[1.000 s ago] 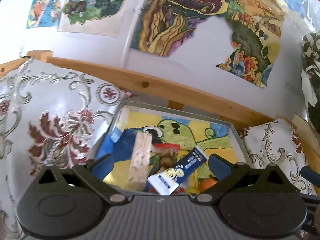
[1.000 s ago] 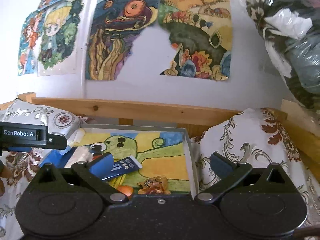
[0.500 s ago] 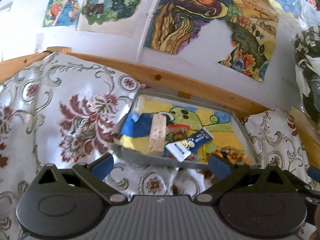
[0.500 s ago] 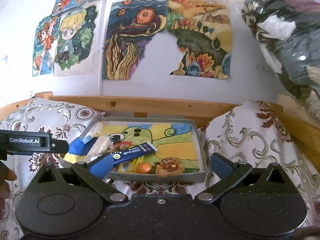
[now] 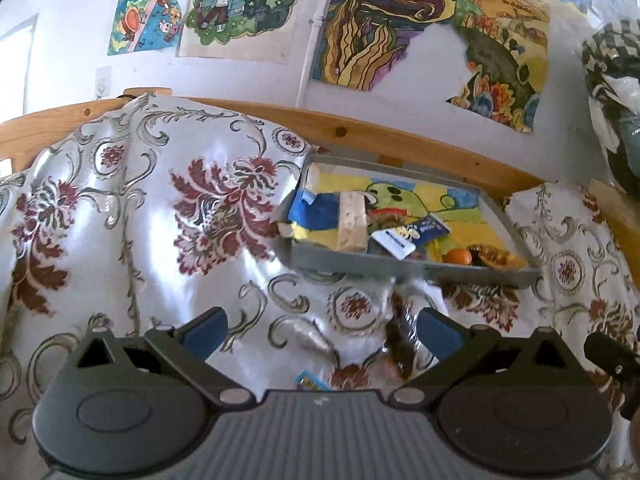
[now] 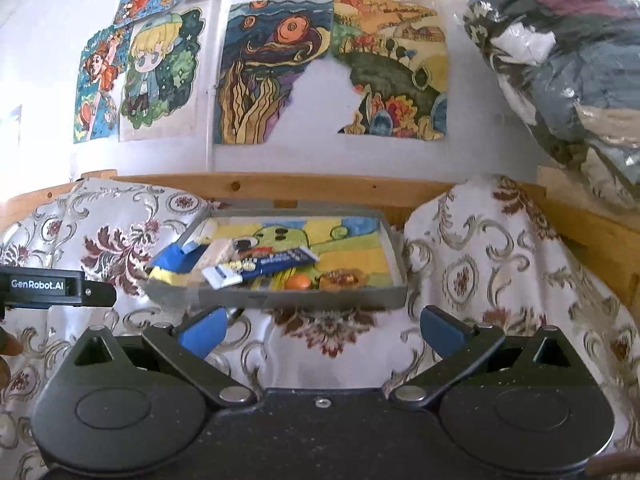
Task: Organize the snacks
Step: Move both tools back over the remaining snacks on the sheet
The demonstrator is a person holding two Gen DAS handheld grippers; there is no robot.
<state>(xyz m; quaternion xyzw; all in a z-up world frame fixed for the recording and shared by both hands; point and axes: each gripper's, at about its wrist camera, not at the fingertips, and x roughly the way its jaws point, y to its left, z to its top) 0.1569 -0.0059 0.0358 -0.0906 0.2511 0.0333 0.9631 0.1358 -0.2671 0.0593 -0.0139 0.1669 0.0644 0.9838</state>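
A grey tray (image 5: 400, 267) (image 6: 280, 298) with a painted lining rests on the floral cloth and holds several snacks: a pale wafer bar (image 5: 352, 222) (image 6: 210, 258), a blue-and-white packet (image 5: 408, 234) (image 6: 260, 266), a small orange (image 5: 458, 257) (image 6: 299, 282) and a brown wrapped sweet (image 5: 496, 258) (image 6: 340, 279). My left gripper (image 5: 322, 330) is open, well short of the tray. Near its right finger a clear-wrapped dark snack (image 5: 400, 344) lies on the cloth, beside a small blue-yellow wrapper (image 5: 310, 380). My right gripper (image 6: 322, 330) is open and empty in front of the tray.
A floral cloth (image 5: 140, 220) (image 6: 480, 260) covers the surface and bulges on both sides of the tray. A wooden rail (image 6: 320, 188) runs behind it under a wall of drawings. Bagged clothes (image 6: 560, 60) hang at the right. The other gripper's body (image 6: 52, 286) shows at the left.
Both grippers have pulled back from over the tray, which now sits farther off. Cloth and loose snacks in front of the tray have come into the left wrist view.
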